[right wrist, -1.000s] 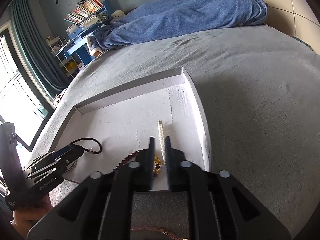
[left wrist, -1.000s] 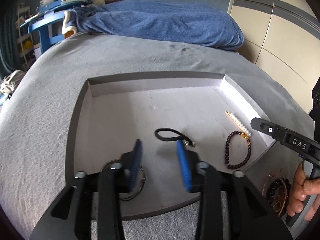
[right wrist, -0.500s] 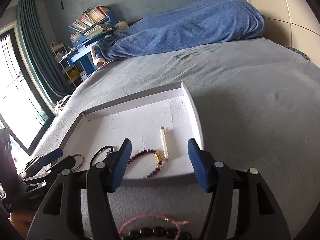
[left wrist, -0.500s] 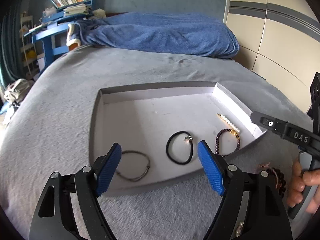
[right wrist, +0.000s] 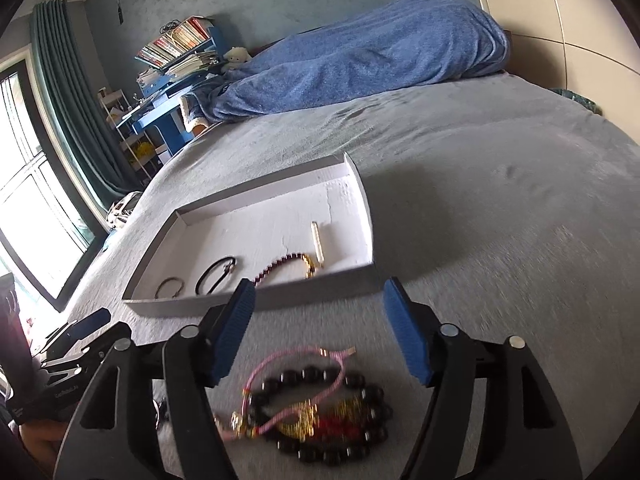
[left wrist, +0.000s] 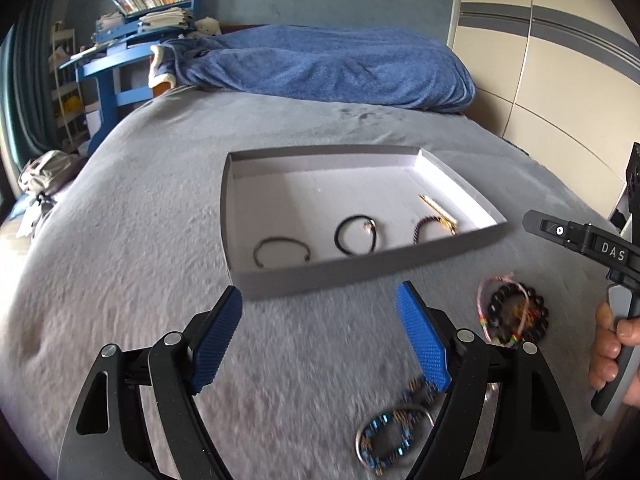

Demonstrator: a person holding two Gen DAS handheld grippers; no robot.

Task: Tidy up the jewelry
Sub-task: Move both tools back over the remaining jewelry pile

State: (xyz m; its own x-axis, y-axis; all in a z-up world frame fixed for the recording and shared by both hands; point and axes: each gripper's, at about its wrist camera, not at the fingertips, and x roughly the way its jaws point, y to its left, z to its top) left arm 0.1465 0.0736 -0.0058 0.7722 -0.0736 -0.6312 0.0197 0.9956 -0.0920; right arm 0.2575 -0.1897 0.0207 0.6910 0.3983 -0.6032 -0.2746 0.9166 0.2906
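A shallow grey tray [left wrist: 360, 270] [right wrist: 320, 294] with a white floor lies on the grey bed. In it lie a thin dark bangle [left wrist: 280, 251] [right wrist: 170, 286], a black cord bracelet [left wrist: 356, 234] [right wrist: 216, 274], a dark red bead bracelet [left wrist: 426, 228] [right wrist: 280, 264] and a pearl strand [left wrist: 438, 210] [right wrist: 317, 242]. My left gripper [left wrist: 320, 340] is open and empty, short of the tray. My right gripper [right wrist: 320, 328] hangs over a black bead bracelet [right wrist: 320, 412] [left wrist: 516, 314] with a pink cord [right wrist: 296, 364]; its jaws are opening and hold nothing. A blue bead bracelet [left wrist: 390, 438] lies by the left gripper's right finger.
A blue blanket [left wrist: 328, 66] [right wrist: 360, 68] is heaped at the bed's far end. A blue desk with books [left wrist: 120, 52] [right wrist: 176, 76] stands beyond the bed on the left. A hand [left wrist: 612, 340] holds the right gripper's handle at the left wrist view's right edge.
Both grippers have opened wide and drawn back out of the tray. The black cord bracelet and the dark red bead bracelet with the pearl strand now lie released on the tray floor.
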